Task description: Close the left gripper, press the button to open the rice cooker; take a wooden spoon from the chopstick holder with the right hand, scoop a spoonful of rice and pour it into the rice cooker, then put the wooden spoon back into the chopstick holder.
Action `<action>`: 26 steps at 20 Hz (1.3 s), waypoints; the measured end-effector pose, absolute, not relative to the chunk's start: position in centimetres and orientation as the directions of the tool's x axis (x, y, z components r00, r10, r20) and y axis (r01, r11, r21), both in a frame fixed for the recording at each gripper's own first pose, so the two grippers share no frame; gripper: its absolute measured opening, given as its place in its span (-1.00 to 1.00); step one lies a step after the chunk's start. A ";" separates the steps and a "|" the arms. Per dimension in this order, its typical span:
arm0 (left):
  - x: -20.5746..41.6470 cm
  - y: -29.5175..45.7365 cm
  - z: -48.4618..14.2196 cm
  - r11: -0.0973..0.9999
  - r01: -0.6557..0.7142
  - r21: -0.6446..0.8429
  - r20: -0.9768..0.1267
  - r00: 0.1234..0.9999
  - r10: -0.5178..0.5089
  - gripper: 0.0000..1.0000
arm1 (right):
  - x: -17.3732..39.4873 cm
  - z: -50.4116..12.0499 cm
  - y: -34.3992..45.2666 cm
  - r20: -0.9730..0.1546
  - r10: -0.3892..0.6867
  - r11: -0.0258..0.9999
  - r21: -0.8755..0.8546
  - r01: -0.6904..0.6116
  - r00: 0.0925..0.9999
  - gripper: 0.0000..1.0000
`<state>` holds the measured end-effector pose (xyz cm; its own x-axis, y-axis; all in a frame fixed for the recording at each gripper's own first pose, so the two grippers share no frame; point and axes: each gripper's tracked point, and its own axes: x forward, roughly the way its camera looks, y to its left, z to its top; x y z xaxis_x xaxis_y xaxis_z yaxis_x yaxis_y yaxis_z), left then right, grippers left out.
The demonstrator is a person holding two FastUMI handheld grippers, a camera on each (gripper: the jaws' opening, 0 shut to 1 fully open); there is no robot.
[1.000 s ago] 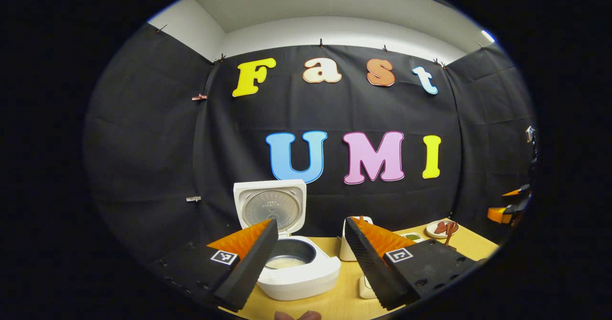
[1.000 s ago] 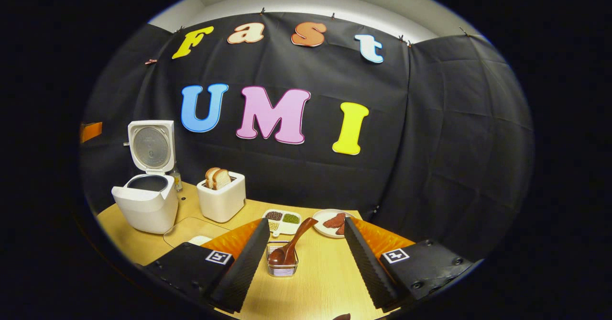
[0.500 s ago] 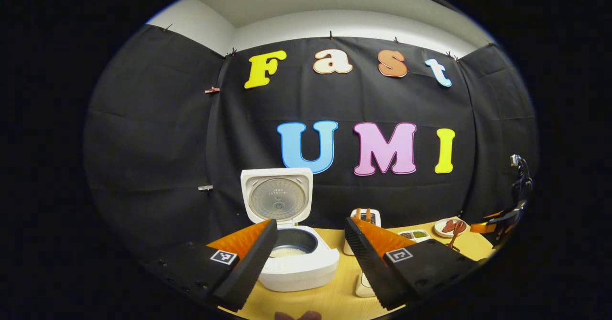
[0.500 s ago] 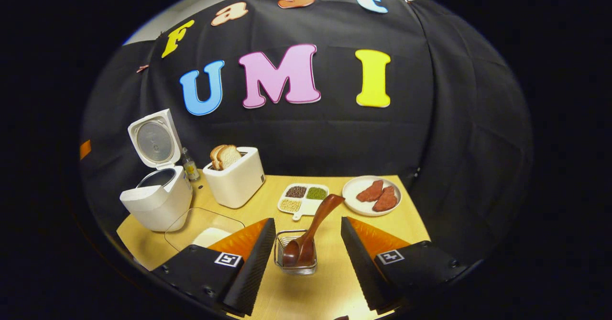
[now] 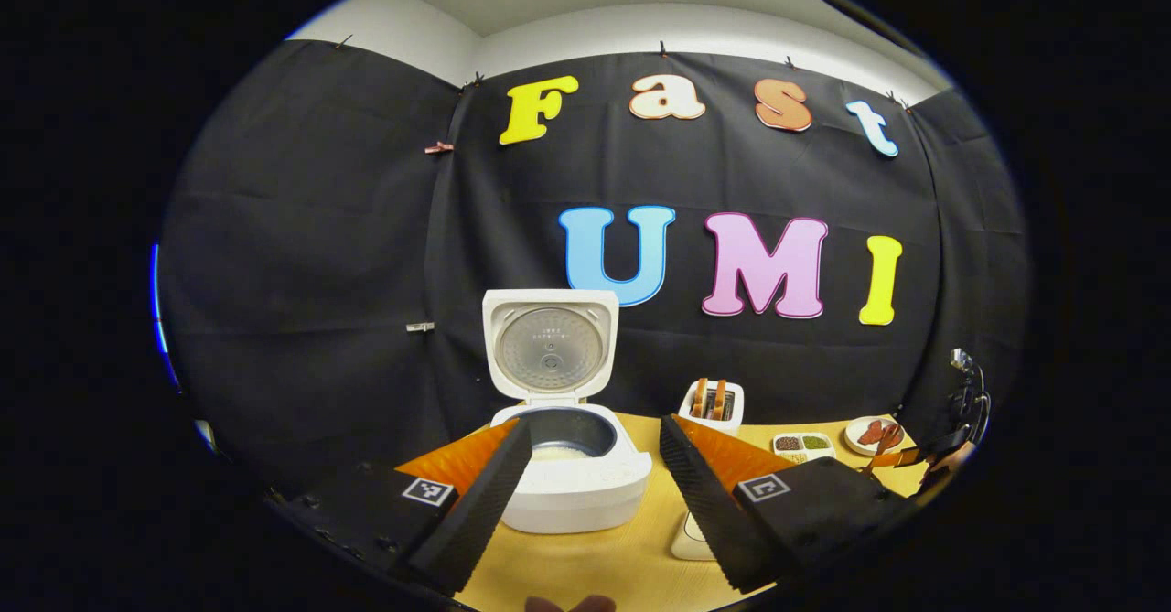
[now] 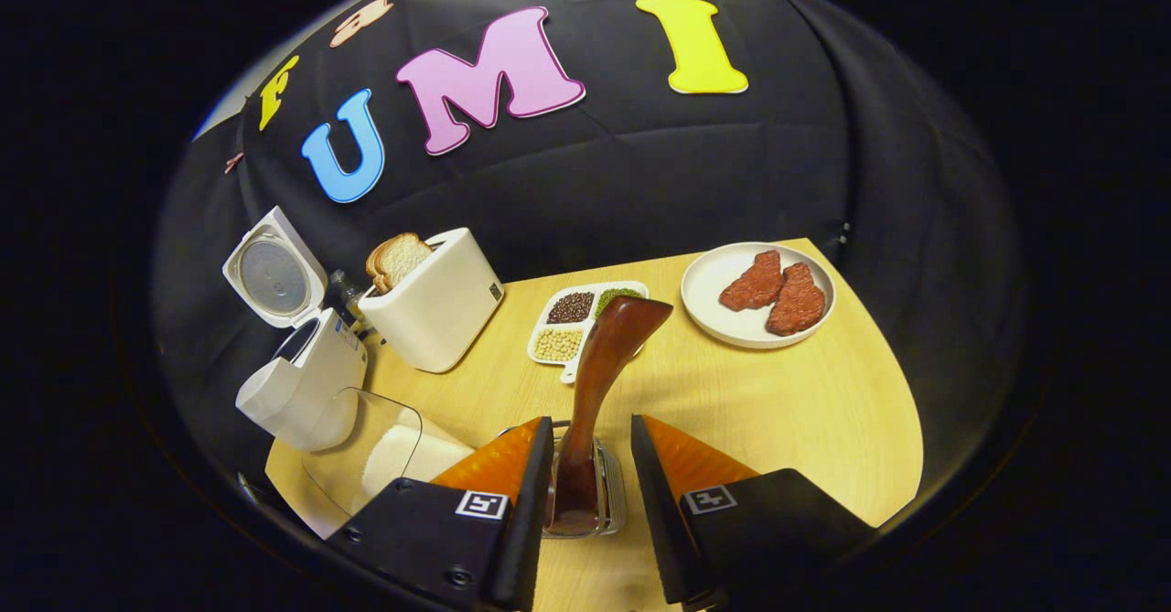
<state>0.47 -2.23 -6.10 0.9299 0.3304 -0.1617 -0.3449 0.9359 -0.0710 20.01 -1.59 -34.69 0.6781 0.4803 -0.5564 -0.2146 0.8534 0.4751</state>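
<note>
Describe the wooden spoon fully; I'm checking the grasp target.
The wooden spoon is dark reddish-brown, glossy wood. It stands bowl-down in the clear chopstick holder, its handle leaning up and away toward the divided bean dish. The right tongs straddle it, open, one finger close beside it; contact unclear.

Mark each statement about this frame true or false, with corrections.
1. The white rice cooker has its lid up. True.
2. The brown wooden spoon lies flat on the light wooden table. False: it stands in the clear chopstick holder.
3. The right gripper straddles the spoon, not yet clamped. True.
4. The white toaster holds no bread. False: a slice sticks out.
5. The white round plate carries two reddish pieces. True.
</note>
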 end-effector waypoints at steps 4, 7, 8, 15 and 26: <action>-0.3 -2.2 -6.9 0.930 -0.364 -0.046 -0.186 0.918 0.350 0.94 | 21.0 -35.5 0.0 -0.536 0.515 0.834 0.494 -0.246 0.669 -0.10; -0.6 -2.0 -7.0 0.925 -0.377 -0.057 -0.194 0.913 0.360 0.94 | 21.1 -35.4 0.1 -0.524 0.510 0.845 0.454 -0.283 0.681 -0.41; -0.6 -1.9 -6.9 0.923 -0.380 -0.057 -0.193 0.912 0.363 0.94 | 21.1 -35.3 0.1 -0.516 0.505 0.851 0.433 -0.298 0.692 -0.43; -0.9 -1.5 -7.3 0.923 -0.381 -0.053 -0.202 0.909 0.363 0.94 | 18.0 -33.4 0.2 -0.478 0.540 0.834 0.414 -0.364 0.693 -0.60; -2.4 0.6 -5.8 0.936 -0.349 -0.052 -0.177 0.925 0.335 0.94 | 18.9 -27.8 -2.4 -0.433 0.445 0.859 0.455 -0.236 0.784 -0.79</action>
<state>-2.41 0.59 -5.82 0.9255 0.3351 -0.1766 -0.3487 0.9358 -0.0516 18.95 -2.38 -27.76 0.7840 0.4449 -0.4329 -0.2360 0.8586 0.4550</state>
